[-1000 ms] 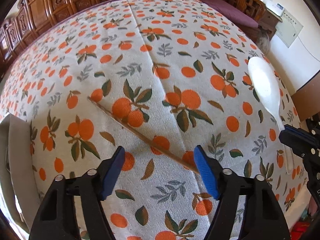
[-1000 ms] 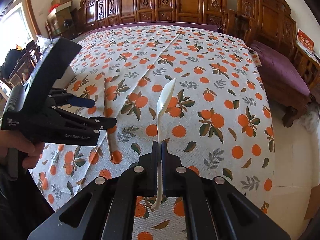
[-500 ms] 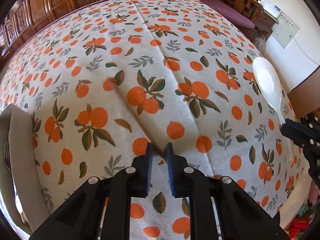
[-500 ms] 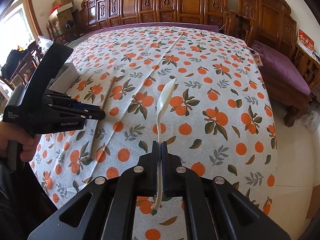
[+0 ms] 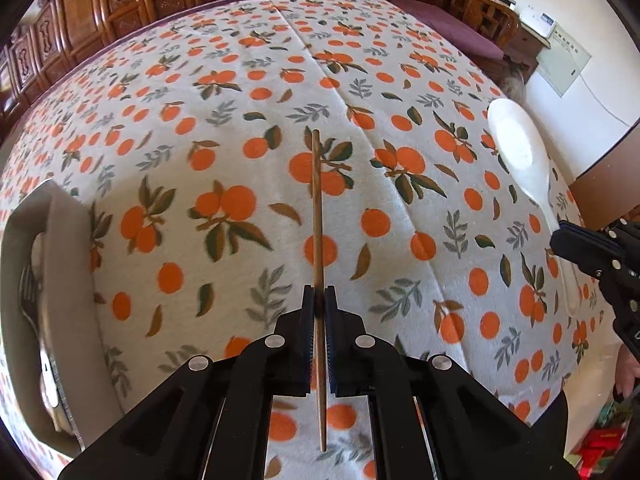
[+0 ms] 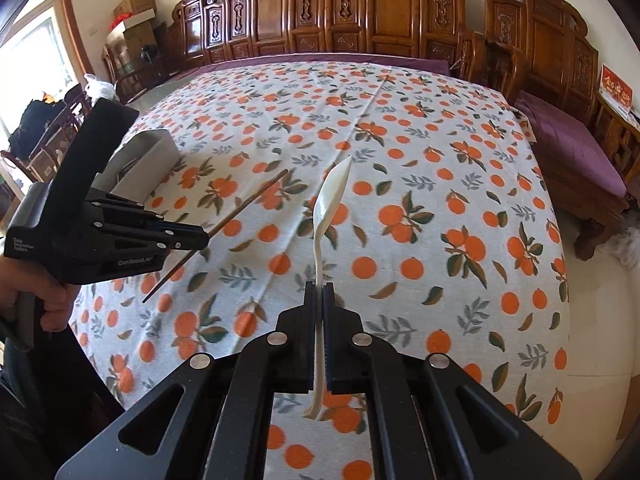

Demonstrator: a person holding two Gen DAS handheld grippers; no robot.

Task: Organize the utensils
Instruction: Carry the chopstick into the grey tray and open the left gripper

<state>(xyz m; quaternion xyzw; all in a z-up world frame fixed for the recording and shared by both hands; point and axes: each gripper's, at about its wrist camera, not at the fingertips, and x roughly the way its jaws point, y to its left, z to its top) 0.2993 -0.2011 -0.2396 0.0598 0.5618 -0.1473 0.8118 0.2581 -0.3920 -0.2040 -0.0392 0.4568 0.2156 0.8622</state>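
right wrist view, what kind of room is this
Probably a home dining or living room: carved wooden chairs line the wall behind a table under an orange-print tablecloth, with a purple-cushioned bench alongside.

Bright daylight floods both views, entering by a blown-out window (image 6: 30, 60) far left of the jaws. The orange-print tablecloth (image 5: 240, 128) is evenly lit and sharp, shadows faint. Fisheye distortion bows the edges; the corners vignette to black.
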